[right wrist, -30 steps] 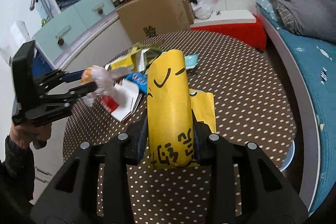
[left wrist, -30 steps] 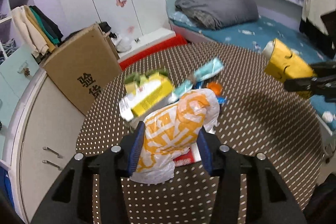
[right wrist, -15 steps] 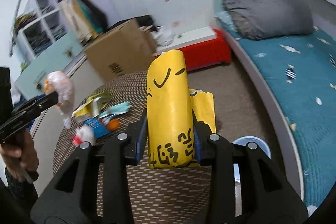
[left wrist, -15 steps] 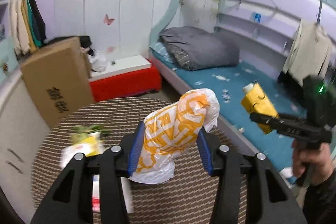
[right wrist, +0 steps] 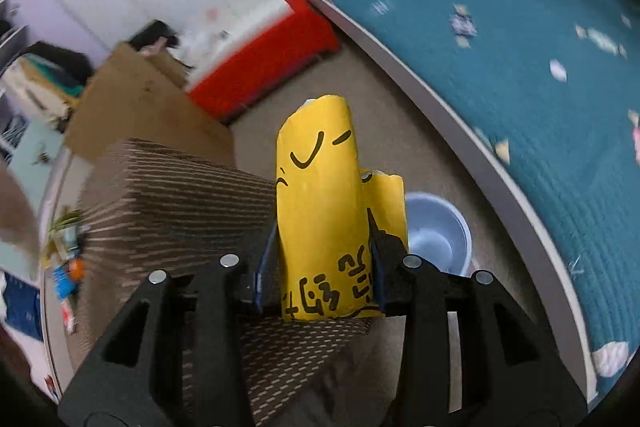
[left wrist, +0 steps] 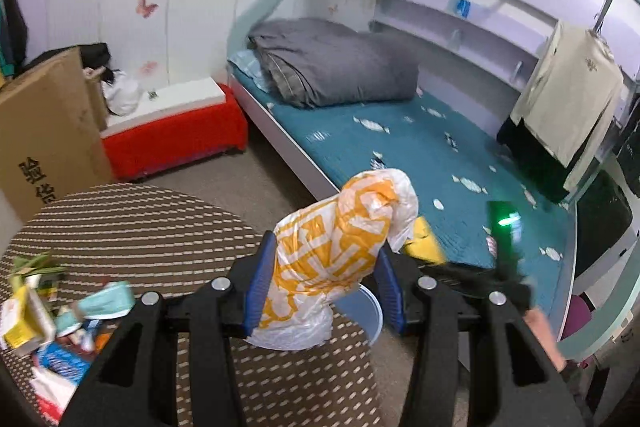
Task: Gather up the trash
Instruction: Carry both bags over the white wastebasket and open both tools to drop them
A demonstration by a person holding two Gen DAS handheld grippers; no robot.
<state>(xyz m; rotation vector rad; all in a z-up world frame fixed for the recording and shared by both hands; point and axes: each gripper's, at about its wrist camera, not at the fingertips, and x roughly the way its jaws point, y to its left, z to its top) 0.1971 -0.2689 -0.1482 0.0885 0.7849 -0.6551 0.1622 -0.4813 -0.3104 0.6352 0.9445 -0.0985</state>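
Left gripper (left wrist: 324, 283) is clamped on a crumpled white and orange plastic bag (left wrist: 332, 259), blue pads pressed into both sides, and the bag pokes up well past the fingertips. Right gripper (right wrist: 320, 267) is pinching a yellow paper wrapper (right wrist: 320, 203) with black scribbles on it, standing upright between the jaws.

What the left view gives you that the right one doesn't: the rest of the trash pile (left wrist: 52, 315) at the left edge of the round dotted table (left wrist: 140, 227), with a teal packet, a yellow carton and some blue and red bits, all fairly sharp. It also catches the right gripper from outside, blurry, off to the right over the bed side, with a bit of the yellow wrapper peeking out behind the bag.

The right view is heavily smeared, but it shows the light blue bin (right wrist: 440, 227) properly: it sits on the floor between the table and the bed (right wrist: 520, 47), open top facing up, just right of the wrapper. In the left view you only get a sliver of that bin (left wrist: 370, 311) behind the bag. The trash pile is just a blurry smudge at the left in the right view.
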